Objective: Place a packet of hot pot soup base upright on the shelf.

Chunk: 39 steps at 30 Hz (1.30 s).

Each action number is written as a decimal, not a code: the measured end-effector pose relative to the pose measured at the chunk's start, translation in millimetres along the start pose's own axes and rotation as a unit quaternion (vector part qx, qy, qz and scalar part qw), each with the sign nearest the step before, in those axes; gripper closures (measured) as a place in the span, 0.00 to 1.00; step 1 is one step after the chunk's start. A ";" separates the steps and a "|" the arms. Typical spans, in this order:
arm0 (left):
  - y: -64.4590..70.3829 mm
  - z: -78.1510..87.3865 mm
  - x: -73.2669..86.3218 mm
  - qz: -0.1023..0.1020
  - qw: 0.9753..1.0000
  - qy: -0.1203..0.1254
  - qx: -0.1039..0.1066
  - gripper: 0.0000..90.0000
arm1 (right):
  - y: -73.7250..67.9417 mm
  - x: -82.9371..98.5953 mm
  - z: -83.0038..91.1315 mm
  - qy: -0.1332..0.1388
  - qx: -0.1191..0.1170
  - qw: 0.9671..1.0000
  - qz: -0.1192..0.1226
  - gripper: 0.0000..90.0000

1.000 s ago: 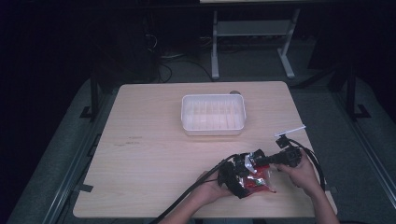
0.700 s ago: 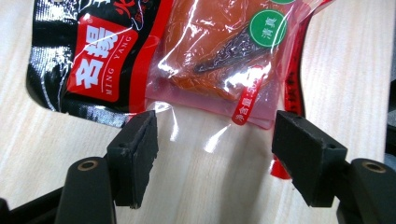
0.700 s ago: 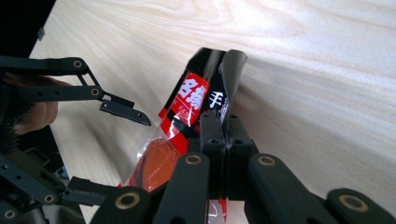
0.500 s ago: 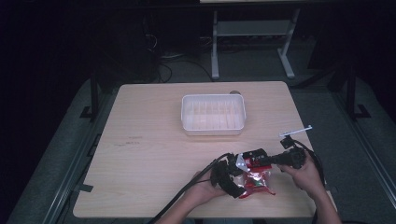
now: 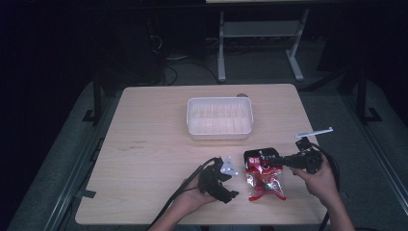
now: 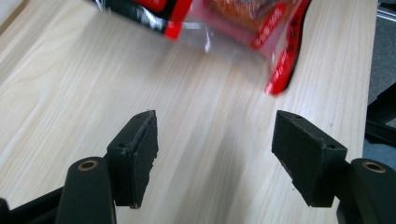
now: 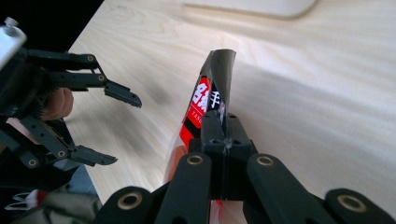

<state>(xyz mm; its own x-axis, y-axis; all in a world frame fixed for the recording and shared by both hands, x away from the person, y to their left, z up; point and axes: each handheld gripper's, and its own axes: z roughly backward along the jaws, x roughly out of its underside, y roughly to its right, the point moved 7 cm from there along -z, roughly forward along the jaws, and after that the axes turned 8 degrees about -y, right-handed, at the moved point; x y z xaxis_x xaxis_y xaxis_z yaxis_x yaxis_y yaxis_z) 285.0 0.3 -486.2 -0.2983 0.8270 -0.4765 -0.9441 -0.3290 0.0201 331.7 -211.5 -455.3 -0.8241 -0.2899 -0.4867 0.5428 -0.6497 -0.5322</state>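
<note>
A red, black and clear snack bag (image 5: 263, 174) lies on the wooden table (image 5: 154, 144) near its front right. My right gripper (image 5: 270, 161) comes in from the right and is shut on the bag's black top edge (image 7: 208, 100), which stands up between its jaws (image 7: 219, 128). My left gripper (image 5: 234, 182) rests just left of the bag, open, touching nothing. In the left gripper view its open gripper (image 6: 215, 126) points at the bag (image 6: 233, 18), with bare wood between. The right gripper view shows that open left gripper (image 7: 121, 130) at its left.
A white plastic tray (image 5: 219, 129) with ribbed floor stands at the table's middle back. A thin white strip (image 5: 313, 131) lies by the right edge. A metal stand (image 5: 260, 43) and cables are on the dark floor beyond the table.
My left gripper has drawn back to the left, away from the bag, and stands open. The right gripper has shifted slightly and still holds the bag's top edge.
</note>
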 end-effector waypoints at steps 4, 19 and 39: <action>-6.5 7.7 12.2 0.007 1.000 0.006 -0.009 0.34 | -14.8 -6.9 6.7 0.018 0.009 1.000 0.015 1.00; -23.9 33.0 57.8 0.051 0.998 0.022 -0.032 0.30 | -38.1 -32.5 32.1 0.068 0.042 0.997 0.012 1.00; -39.0 55.5 95.9 0.084 0.995 0.037 -0.042 0.30 | -49.3 -61.8 39.0 0.095 0.052 0.994 -0.007 1.00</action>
<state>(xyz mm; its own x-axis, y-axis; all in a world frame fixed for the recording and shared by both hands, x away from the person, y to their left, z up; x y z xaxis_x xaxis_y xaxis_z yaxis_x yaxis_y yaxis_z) 285.5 117.7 -483.9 -0.4362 0.7226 -0.5362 -0.8660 -0.4991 0.0318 349.6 -189.0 -372.0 -0.7810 -0.1479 -0.6068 0.5033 -0.7244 -0.4712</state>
